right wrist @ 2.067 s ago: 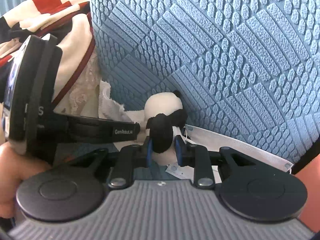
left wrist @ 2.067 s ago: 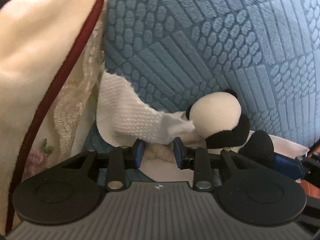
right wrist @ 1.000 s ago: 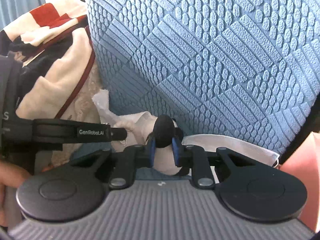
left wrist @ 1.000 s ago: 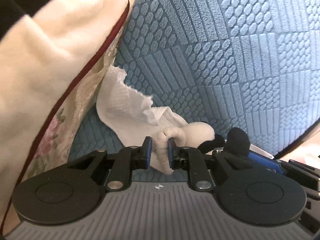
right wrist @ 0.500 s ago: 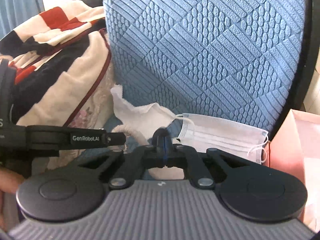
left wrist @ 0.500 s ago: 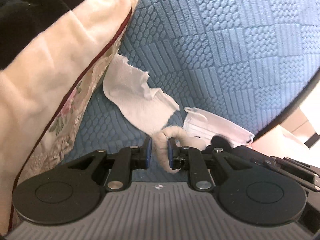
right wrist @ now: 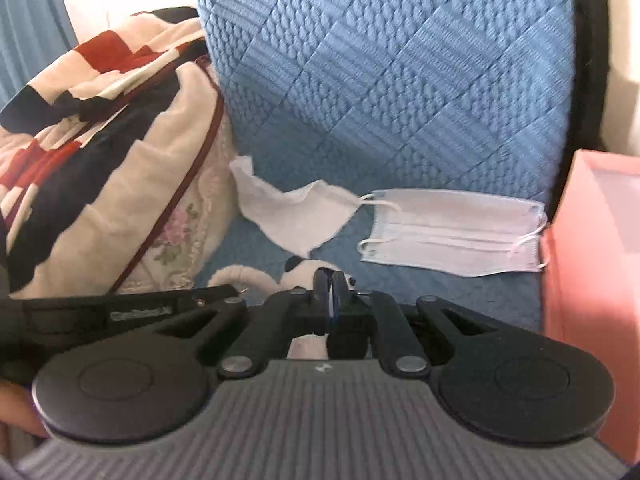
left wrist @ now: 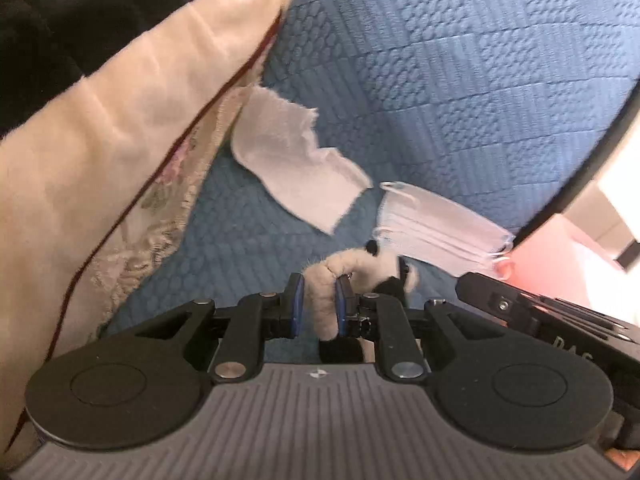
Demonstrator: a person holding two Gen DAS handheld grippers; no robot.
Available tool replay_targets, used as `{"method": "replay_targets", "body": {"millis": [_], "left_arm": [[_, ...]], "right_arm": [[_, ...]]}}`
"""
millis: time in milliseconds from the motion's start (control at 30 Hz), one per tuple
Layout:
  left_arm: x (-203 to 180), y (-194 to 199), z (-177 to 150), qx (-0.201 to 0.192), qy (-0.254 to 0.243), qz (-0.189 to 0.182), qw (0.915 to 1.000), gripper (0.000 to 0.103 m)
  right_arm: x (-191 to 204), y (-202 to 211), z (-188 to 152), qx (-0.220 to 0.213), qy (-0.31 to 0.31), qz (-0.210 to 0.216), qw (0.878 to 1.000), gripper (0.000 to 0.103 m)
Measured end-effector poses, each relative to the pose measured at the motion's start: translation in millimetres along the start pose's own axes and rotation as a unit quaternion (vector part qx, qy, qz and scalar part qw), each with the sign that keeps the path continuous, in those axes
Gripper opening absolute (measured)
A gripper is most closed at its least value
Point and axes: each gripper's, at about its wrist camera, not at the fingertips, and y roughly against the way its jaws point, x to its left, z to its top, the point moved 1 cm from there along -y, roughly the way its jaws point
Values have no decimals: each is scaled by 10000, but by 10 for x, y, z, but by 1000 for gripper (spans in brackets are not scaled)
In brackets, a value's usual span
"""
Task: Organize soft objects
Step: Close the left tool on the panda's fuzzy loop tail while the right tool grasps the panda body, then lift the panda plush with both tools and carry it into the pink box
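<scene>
Panda plush [right wrist: 304, 272] lifted at near centre of blue seat [left wrist: 248, 232]; cream loop clenched by left gripper [left wrist: 319, 300], black limb pinched by right gripper [right wrist: 330, 288]; risked slipping or tearing if pulled apart.

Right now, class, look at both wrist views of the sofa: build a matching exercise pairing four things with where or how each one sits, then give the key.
Things:
1. panda toy
2. face mask
3. torn tissue
4. pink box

Places:
A. lying flat on the seat next to the pink box
B. gripped by both grippers
C. at the right edge, past the seat
D. lying between the cream pillow and the mask

Pairs: 1-B, 2-A, 3-D, 4-C
</scene>
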Motion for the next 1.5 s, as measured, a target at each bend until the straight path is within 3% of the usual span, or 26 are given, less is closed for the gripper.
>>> {"method": "replay_targets", "body": {"millis": [133,200,267,333,533,667,767,833,1233,1500], "left_arm": [[91,-67,13,70,261,43,9996,20],[131,-70,29,64,335,81,9994,20],[149,-68,43,77,405,75,9991,20],[156,-71,51,83,426,87,9990,20],[173,-82,91,100,537,182,9983,20],[202,-98,107,125,641,235,9976,20],[209,-89,118,105,688,247,9973,20],[217,-82,123,103,722,240,9971,20],[174,64,86,33,537,121,9985,20],[54,188,-20,40,369,50,9993,20]], "right_arm": [[102,-191,-21,208,142,-57,9997,7],[134,-288,-27,308,161,-19,9994,13],[152,-368,-41,347,176,-43,9992,44],[147,-443,-70,367,186,-132,9991,62],[-1,-590,-96,674,-463,343,9961,63],[66,-671,-161,1098,-343,490,9921,62],[131,-692,-257,1109,-194,391,9929,50],[145,-673,-255,1027,-234,389,9937,48],[117,-241,-249,904,393,-385,9944,48],[93,142,-355,723,517,-633,9940,47]]}}
